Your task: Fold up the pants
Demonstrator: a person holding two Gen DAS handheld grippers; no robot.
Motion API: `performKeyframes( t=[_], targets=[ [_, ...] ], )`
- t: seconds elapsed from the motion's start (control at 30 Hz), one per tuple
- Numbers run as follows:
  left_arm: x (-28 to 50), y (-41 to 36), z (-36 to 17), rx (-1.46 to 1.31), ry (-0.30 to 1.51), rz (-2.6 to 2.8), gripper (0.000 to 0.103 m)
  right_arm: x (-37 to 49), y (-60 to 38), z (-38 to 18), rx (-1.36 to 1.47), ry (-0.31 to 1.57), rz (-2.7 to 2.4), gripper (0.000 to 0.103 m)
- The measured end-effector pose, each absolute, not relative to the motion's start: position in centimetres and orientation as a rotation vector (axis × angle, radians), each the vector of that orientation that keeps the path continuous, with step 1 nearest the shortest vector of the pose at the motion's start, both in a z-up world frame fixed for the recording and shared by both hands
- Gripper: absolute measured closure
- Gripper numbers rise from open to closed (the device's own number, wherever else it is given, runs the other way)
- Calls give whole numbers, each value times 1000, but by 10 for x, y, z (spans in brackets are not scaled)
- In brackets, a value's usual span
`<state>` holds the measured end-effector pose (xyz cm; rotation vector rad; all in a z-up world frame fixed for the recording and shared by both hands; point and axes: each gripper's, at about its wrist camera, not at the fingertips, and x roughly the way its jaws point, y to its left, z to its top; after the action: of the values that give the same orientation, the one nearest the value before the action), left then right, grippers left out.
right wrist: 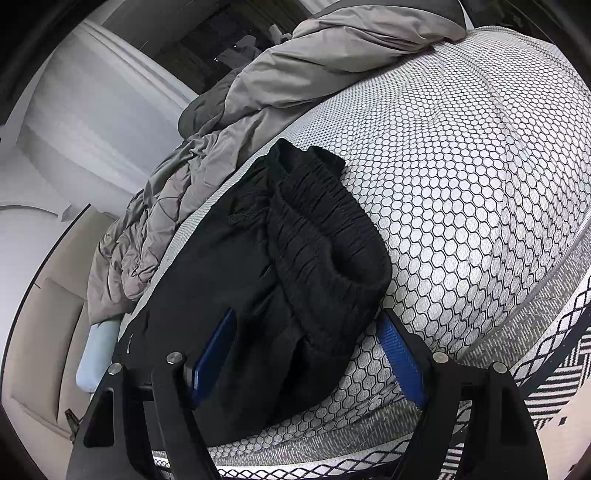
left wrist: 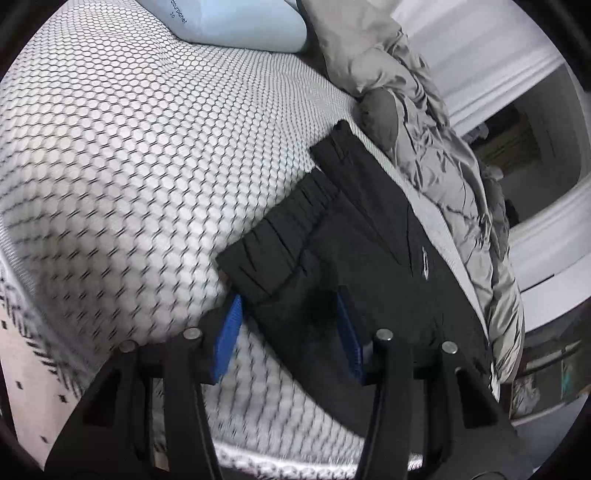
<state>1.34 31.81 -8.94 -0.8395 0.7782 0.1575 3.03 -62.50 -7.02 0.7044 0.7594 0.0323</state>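
Honeycomb mattress (left wrist: 129, 155) near its edge holds black pants (right wrist: 266, 266), partly folded beside a grey duvet (right wrist: 295, 66); soft, limp, light, probably best pinched at the elastic waistband (right wrist: 325, 221); left gripper (left wrist: 291, 332) and right gripper (right wrist: 310, 350) straddle the cloth, released.

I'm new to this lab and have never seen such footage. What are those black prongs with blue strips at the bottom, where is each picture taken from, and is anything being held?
There is no robot here. A person holds a two-finger gripper in each hand, and a wide-angle camera on each looks along its fingers. One picture comes from the left gripper, the other from the right gripper. The blue strips are the finger pads.

Both look at a mattress with a honeycomb pattern. Black pants lie on it, partly folded, next to a grey duvet. A pale blue pillow lies farther back.

Both grippers straddle the pants' near edge with cloth between the pads. The right one looks open. Whether the left one pinches, I cannot tell.
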Motion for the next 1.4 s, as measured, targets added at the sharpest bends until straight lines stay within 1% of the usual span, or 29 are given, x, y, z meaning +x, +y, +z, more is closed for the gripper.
performKeyframes(
  t=[0.03,0.07,0.1,0.13,0.17,0.2,0.27,0.33,0.43,0.53,0.6,0.63,0.67,0.7,0.73,0.8,0.83,0.87,0.9,0.93,1.0,1.07,1.1,1.17,1.23,1.4],
  targets=[
    [18,318,-88,-816,764,188,83,32,-626,-71,711,758,31,23],
    [27,315,-88,-803,759,196,86,37,-625,-72,720,753,29,31],
    [31,314,-84,-796,738,192,91,40,-624,-71,726,742,24,41],
    [31,312,-78,-789,720,190,93,44,-624,-71,725,736,15,65],
    [33,311,-68,-762,689,190,93,48,-624,-71,717,755,-15,87],
    [28,311,-60,-747,670,190,93,51,-623,-69,714,769,-27,90],
    [23,312,-41,-701,629,207,93,47,-616,-55,674,754,-1,92],
    [15,315,-37,-689,628,216,93,34,-612,-38,612,724,31,93],
    [17,324,-63,-697,719,234,93,21,-622,-40,602,743,16,93],
    [19,331,-90,-759,790,224,92,29,-634,-75,663,852,-2,90],
    [15,331,-86,-757,769,235,89,27,-634,-80,667,854,-5,84],
    [12,331,-83,-747,767,246,83,24,-632,-73,650,829,-11,72],
    [8,331,-75,-715,758,279,78,20,-630,-67,624,810,-32,55],
    [4,329,-70,-689,753,306,69,14,-630,-60,591,784,-67,49],
    [-1,329,-63,-659,745,339,63,7,-629,-51,549,744,-107,44],
    [-12,320,-44,-570,705,356,62,-4,-618,-29,436,681,-158,44],
    [-16,314,-32,-533,688,341,60,-8,-611,-21,390,661,-155,41],
    [-16,303,-18,-484,664,325,56,-10,-600,-12,338,642,-138,33],
    [-20,294,-9,-447,640,309,44,-10,-586,-4,283,629,-111,27],
    [-26,286,-1,-417,622,290,29,-8,-573,1,225,628,-82,16],
    [-22,257,15,-357,577,237,18,1,-545,4,112,643,-39,15],
    [-14,225,27,-320,563,171,10,15,-514,5,13,662,-7,15],
    [-5,202,29,-285,579,111,1,21,-502,5,-13,668,13,15],
    [3,159,31,-228,580,26,1,30,-474,5,-47,672,75,15],
    [19,113,23,-197,600,-74,1,35,-443,3,-60,672,167,15],
    [67,-10,-18,-126,757,-328,1,52,-352,-18,-227,737,423,15]
  ],
)
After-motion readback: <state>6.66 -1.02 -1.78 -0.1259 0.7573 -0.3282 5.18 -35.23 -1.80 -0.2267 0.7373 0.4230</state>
